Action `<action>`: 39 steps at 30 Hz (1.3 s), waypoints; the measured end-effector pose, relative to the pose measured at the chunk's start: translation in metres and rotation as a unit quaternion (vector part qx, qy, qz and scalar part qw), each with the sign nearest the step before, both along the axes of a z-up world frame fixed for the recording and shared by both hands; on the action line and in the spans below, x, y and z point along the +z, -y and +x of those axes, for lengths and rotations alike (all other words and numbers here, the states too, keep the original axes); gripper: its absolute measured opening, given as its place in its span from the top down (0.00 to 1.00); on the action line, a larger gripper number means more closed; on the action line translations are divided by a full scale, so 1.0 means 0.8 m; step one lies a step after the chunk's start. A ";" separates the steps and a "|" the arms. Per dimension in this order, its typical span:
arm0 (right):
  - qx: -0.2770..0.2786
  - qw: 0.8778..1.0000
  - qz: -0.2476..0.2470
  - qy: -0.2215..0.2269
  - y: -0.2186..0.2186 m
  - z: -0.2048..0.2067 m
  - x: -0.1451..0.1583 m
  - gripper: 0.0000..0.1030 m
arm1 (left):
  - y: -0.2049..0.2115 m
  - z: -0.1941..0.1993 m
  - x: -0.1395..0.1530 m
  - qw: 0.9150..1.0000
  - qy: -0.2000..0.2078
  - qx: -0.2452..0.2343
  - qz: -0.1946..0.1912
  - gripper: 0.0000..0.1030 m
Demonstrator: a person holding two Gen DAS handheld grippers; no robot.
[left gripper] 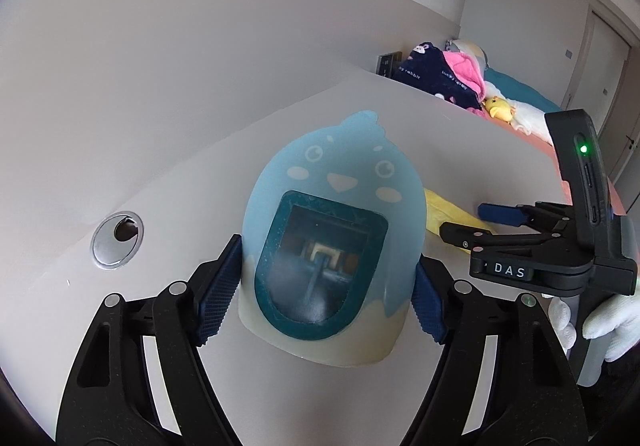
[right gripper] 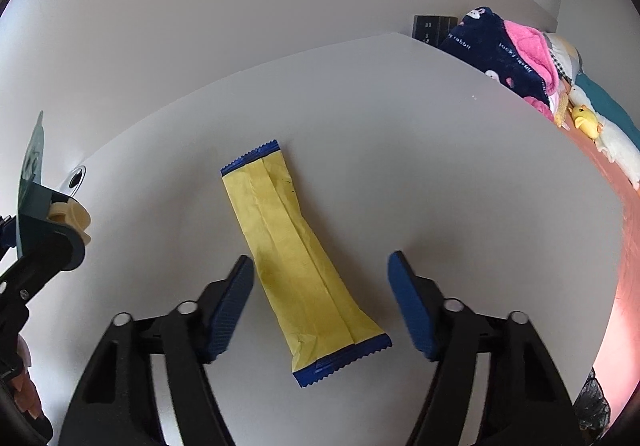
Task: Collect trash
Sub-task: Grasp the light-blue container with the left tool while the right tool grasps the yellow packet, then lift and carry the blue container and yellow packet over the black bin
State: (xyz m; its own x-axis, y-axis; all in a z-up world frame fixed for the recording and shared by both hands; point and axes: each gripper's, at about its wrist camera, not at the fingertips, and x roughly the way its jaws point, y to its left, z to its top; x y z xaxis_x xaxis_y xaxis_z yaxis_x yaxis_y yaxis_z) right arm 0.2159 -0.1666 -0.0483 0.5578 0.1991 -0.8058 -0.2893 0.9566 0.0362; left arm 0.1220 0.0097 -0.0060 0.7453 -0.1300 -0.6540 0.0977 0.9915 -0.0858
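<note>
Plain pale wall (left gripper: 200, 26), white desk (right gripper: 440, 166) with cable grommet (left gripper: 117, 241) near left, bed (left gripper: 520, 90) with heaped bedding far right, closed door (left gripper: 604, 58) beyond

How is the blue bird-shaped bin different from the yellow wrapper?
The bin stands upright, held between the left tongs; the wrapper lies flat on the desk, untouched between the open right tongs. The bin is rigid and rounded; the wrapper is thin and long.

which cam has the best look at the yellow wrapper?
Right wrist: the whole yellow wrapper lies flat on the table, between the right gripper fingers. Left wrist shows only a yellow sliver behind the bin.
</note>
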 end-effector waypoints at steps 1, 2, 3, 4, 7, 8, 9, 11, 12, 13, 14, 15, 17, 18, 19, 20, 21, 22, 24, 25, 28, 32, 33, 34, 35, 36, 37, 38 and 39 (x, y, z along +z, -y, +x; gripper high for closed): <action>0.002 1.000 0.004 -0.007 0.000 0.000 -0.003 0.50 | -0.001 -0.001 0.001 1.000 0.000 0.002 -0.002 0.29; 0.001 1.000 0.000 -0.004 -0.001 -0.002 -0.002 0.59 | -0.002 -0.002 0.001 1.000 0.000 0.002 -0.003 0.28; 0.000 1.000 -0.006 -0.003 -0.002 -0.004 -0.003 0.63 | -0.001 -0.001 0.001 1.000 0.000 0.002 -0.003 0.28; -0.001 1.000 -0.011 -0.003 -0.004 -0.007 -0.003 0.67 | 0.000 -0.002 0.002 1.000 0.001 0.001 -0.003 0.28; -0.006 1.000 -0.004 -0.009 0.000 -0.015 -0.001 0.67 | 0.004 -0.002 0.004 1.000 0.002 -0.001 -0.004 0.28; -0.009 1.000 0.002 -0.012 0.002 -0.017 0.000 0.67 | 0.005 -0.004 0.005 1.000 0.003 -0.002 -0.006 0.28; -0.015 1.000 0.017 -0.017 0.008 -0.021 0.001 0.67 | 0.006 -0.005 0.005 1.000 0.003 -0.004 -0.008 0.28; -0.025 0.999 0.027 -0.015 0.016 -0.025 0.005 0.67 | 0.009 -0.009 0.006 1.000 0.004 -0.007 -0.011 0.28; -0.029 0.999 0.029 -0.012 0.019 -0.029 0.007 0.67 | 0.011 -0.011 0.006 1.000 0.005 -0.009 -0.012 0.28; -0.032 0.999 0.031 -0.011 0.021 -0.032 0.009 0.67 | 0.013 -0.013 0.006 1.000 0.005 -0.010 -0.012 0.28; -0.036 0.999 0.035 -0.010 0.025 -0.038 0.012 0.67 | 0.015 -0.014 0.006 1.000 0.005 -0.012 -0.013 0.28; -0.038 0.998 0.039 -0.008 0.030 -0.043 0.014 0.67 | 0.017 -0.017 0.007 1.000 0.005 -0.013 -0.015 0.28; -0.040 0.998 0.045 -0.008 0.039 -0.049 0.017 0.67 | 0.021 -0.020 0.007 1.000 0.005 -0.016 -0.018 0.28; -0.041 0.998 0.047 -0.009 0.043 -0.051 0.018 0.67 | 0.024 -0.023 0.007 1.000 0.005 -0.018 -0.020 0.27; -0.044 0.998 0.048 -0.008 0.049 -0.055 0.019 0.67 | 0.026 -0.025 0.007 1.000 0.006 -0.020 -0.022 0.27; -0.045 0.998 0.048 -0.008 0.053 -0.056 0.021 0.67 | 0.030 -0.025 0.008 0.999 0.006 -0.022 -0.023 0.27; -0.047 0.998 0.049 -0.006 0.058 -0.062 0.023 0.67 | 0.033 -0.027 0.008 0.999 0.006 -0.025 -0.024 0.27; -0.048 0.998 0.049 -0.005 0.062 -0.064 0.024 0.67 | 0.037 -0.029 0.009 0.999 0.007 -0.027 -0.025 0.27; -0.051 0.997 0.052 -0.001 0.070 -0.074 0.029 0.67 | 0.045 -0.032 0.010 0.999 0.009 -0.033 -0.026 0.27; -0.052 0.997 0.053 0.000 0.073 -0.078 0.030 0.67 | 0.049 -0.033 0.010 0.999 0.009 -0.035 -0.027 0.27; -0.055 0.997 0.054 0.007 0.083 -0.092 0.037 0.67 | 0.059 -0.038 0.011 0.999 0.008 -0.044 -0.030 0.27; -0.061 0.997 0.053 0.015 0.097 -0.110 0.045 0.67 | 0.073 -0.047 0.013 0.998 0.009 -0.054 -0.034 0.26; -0.062 0.996 0.054 0.016 0.100 -0.113 0.047 0.67 | 0.076 -0.050 0.014 0.998 0.009 -0.056 -0.036 0.26; -0.063 0.996 0.056 0.017 0.104 -0.117 0.048 0.67 | 0.079 -0.053 0.014 0.998 0.009 -0.058 -0.037 0.26; -0.065 0.996 0.057 0.018 0.107 -0.121 0.050 0.67 | 0.082 -0.057 0.015 0.997 0.009 -0.061 -0.038 0.26; -0.067 0.996 0.059 0.020 0.110 -0.126 0.051 0.67 | 0.085 -0.059 0.015 0.997 0.009 -0.063 -0.039 0.26; -0.069 0.996 0.060 0.022 0.113 -0.131 0.053 0.67 | 0.088 -0.062 0.016 0.997 0.009 -0.066 -0.040 0.26; -0.070 0.995 0.061 0.023 0.116 -0.136 0.054 0.67 | 0.092 -0.065 0.017 0.997 0.009 -0.069 -0.041 0.26; -0.071 0.995 0.062 0.025 0.119 -0.141 0.055 0.67 | 0.095 -0.067 0.017 0.997 0.008 -0.072 -0.041 0.25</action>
State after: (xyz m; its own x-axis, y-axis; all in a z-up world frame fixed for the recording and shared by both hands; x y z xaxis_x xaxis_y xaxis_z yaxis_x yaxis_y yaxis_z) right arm 0.1033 -0.2622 -0.0042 0.6263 0.2107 -0.7505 -0.1555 0.9772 0.1445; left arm 0.0682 -0.0666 0.0079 0.7259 -0.2893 -0.6240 0.2404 0.9567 -0.1640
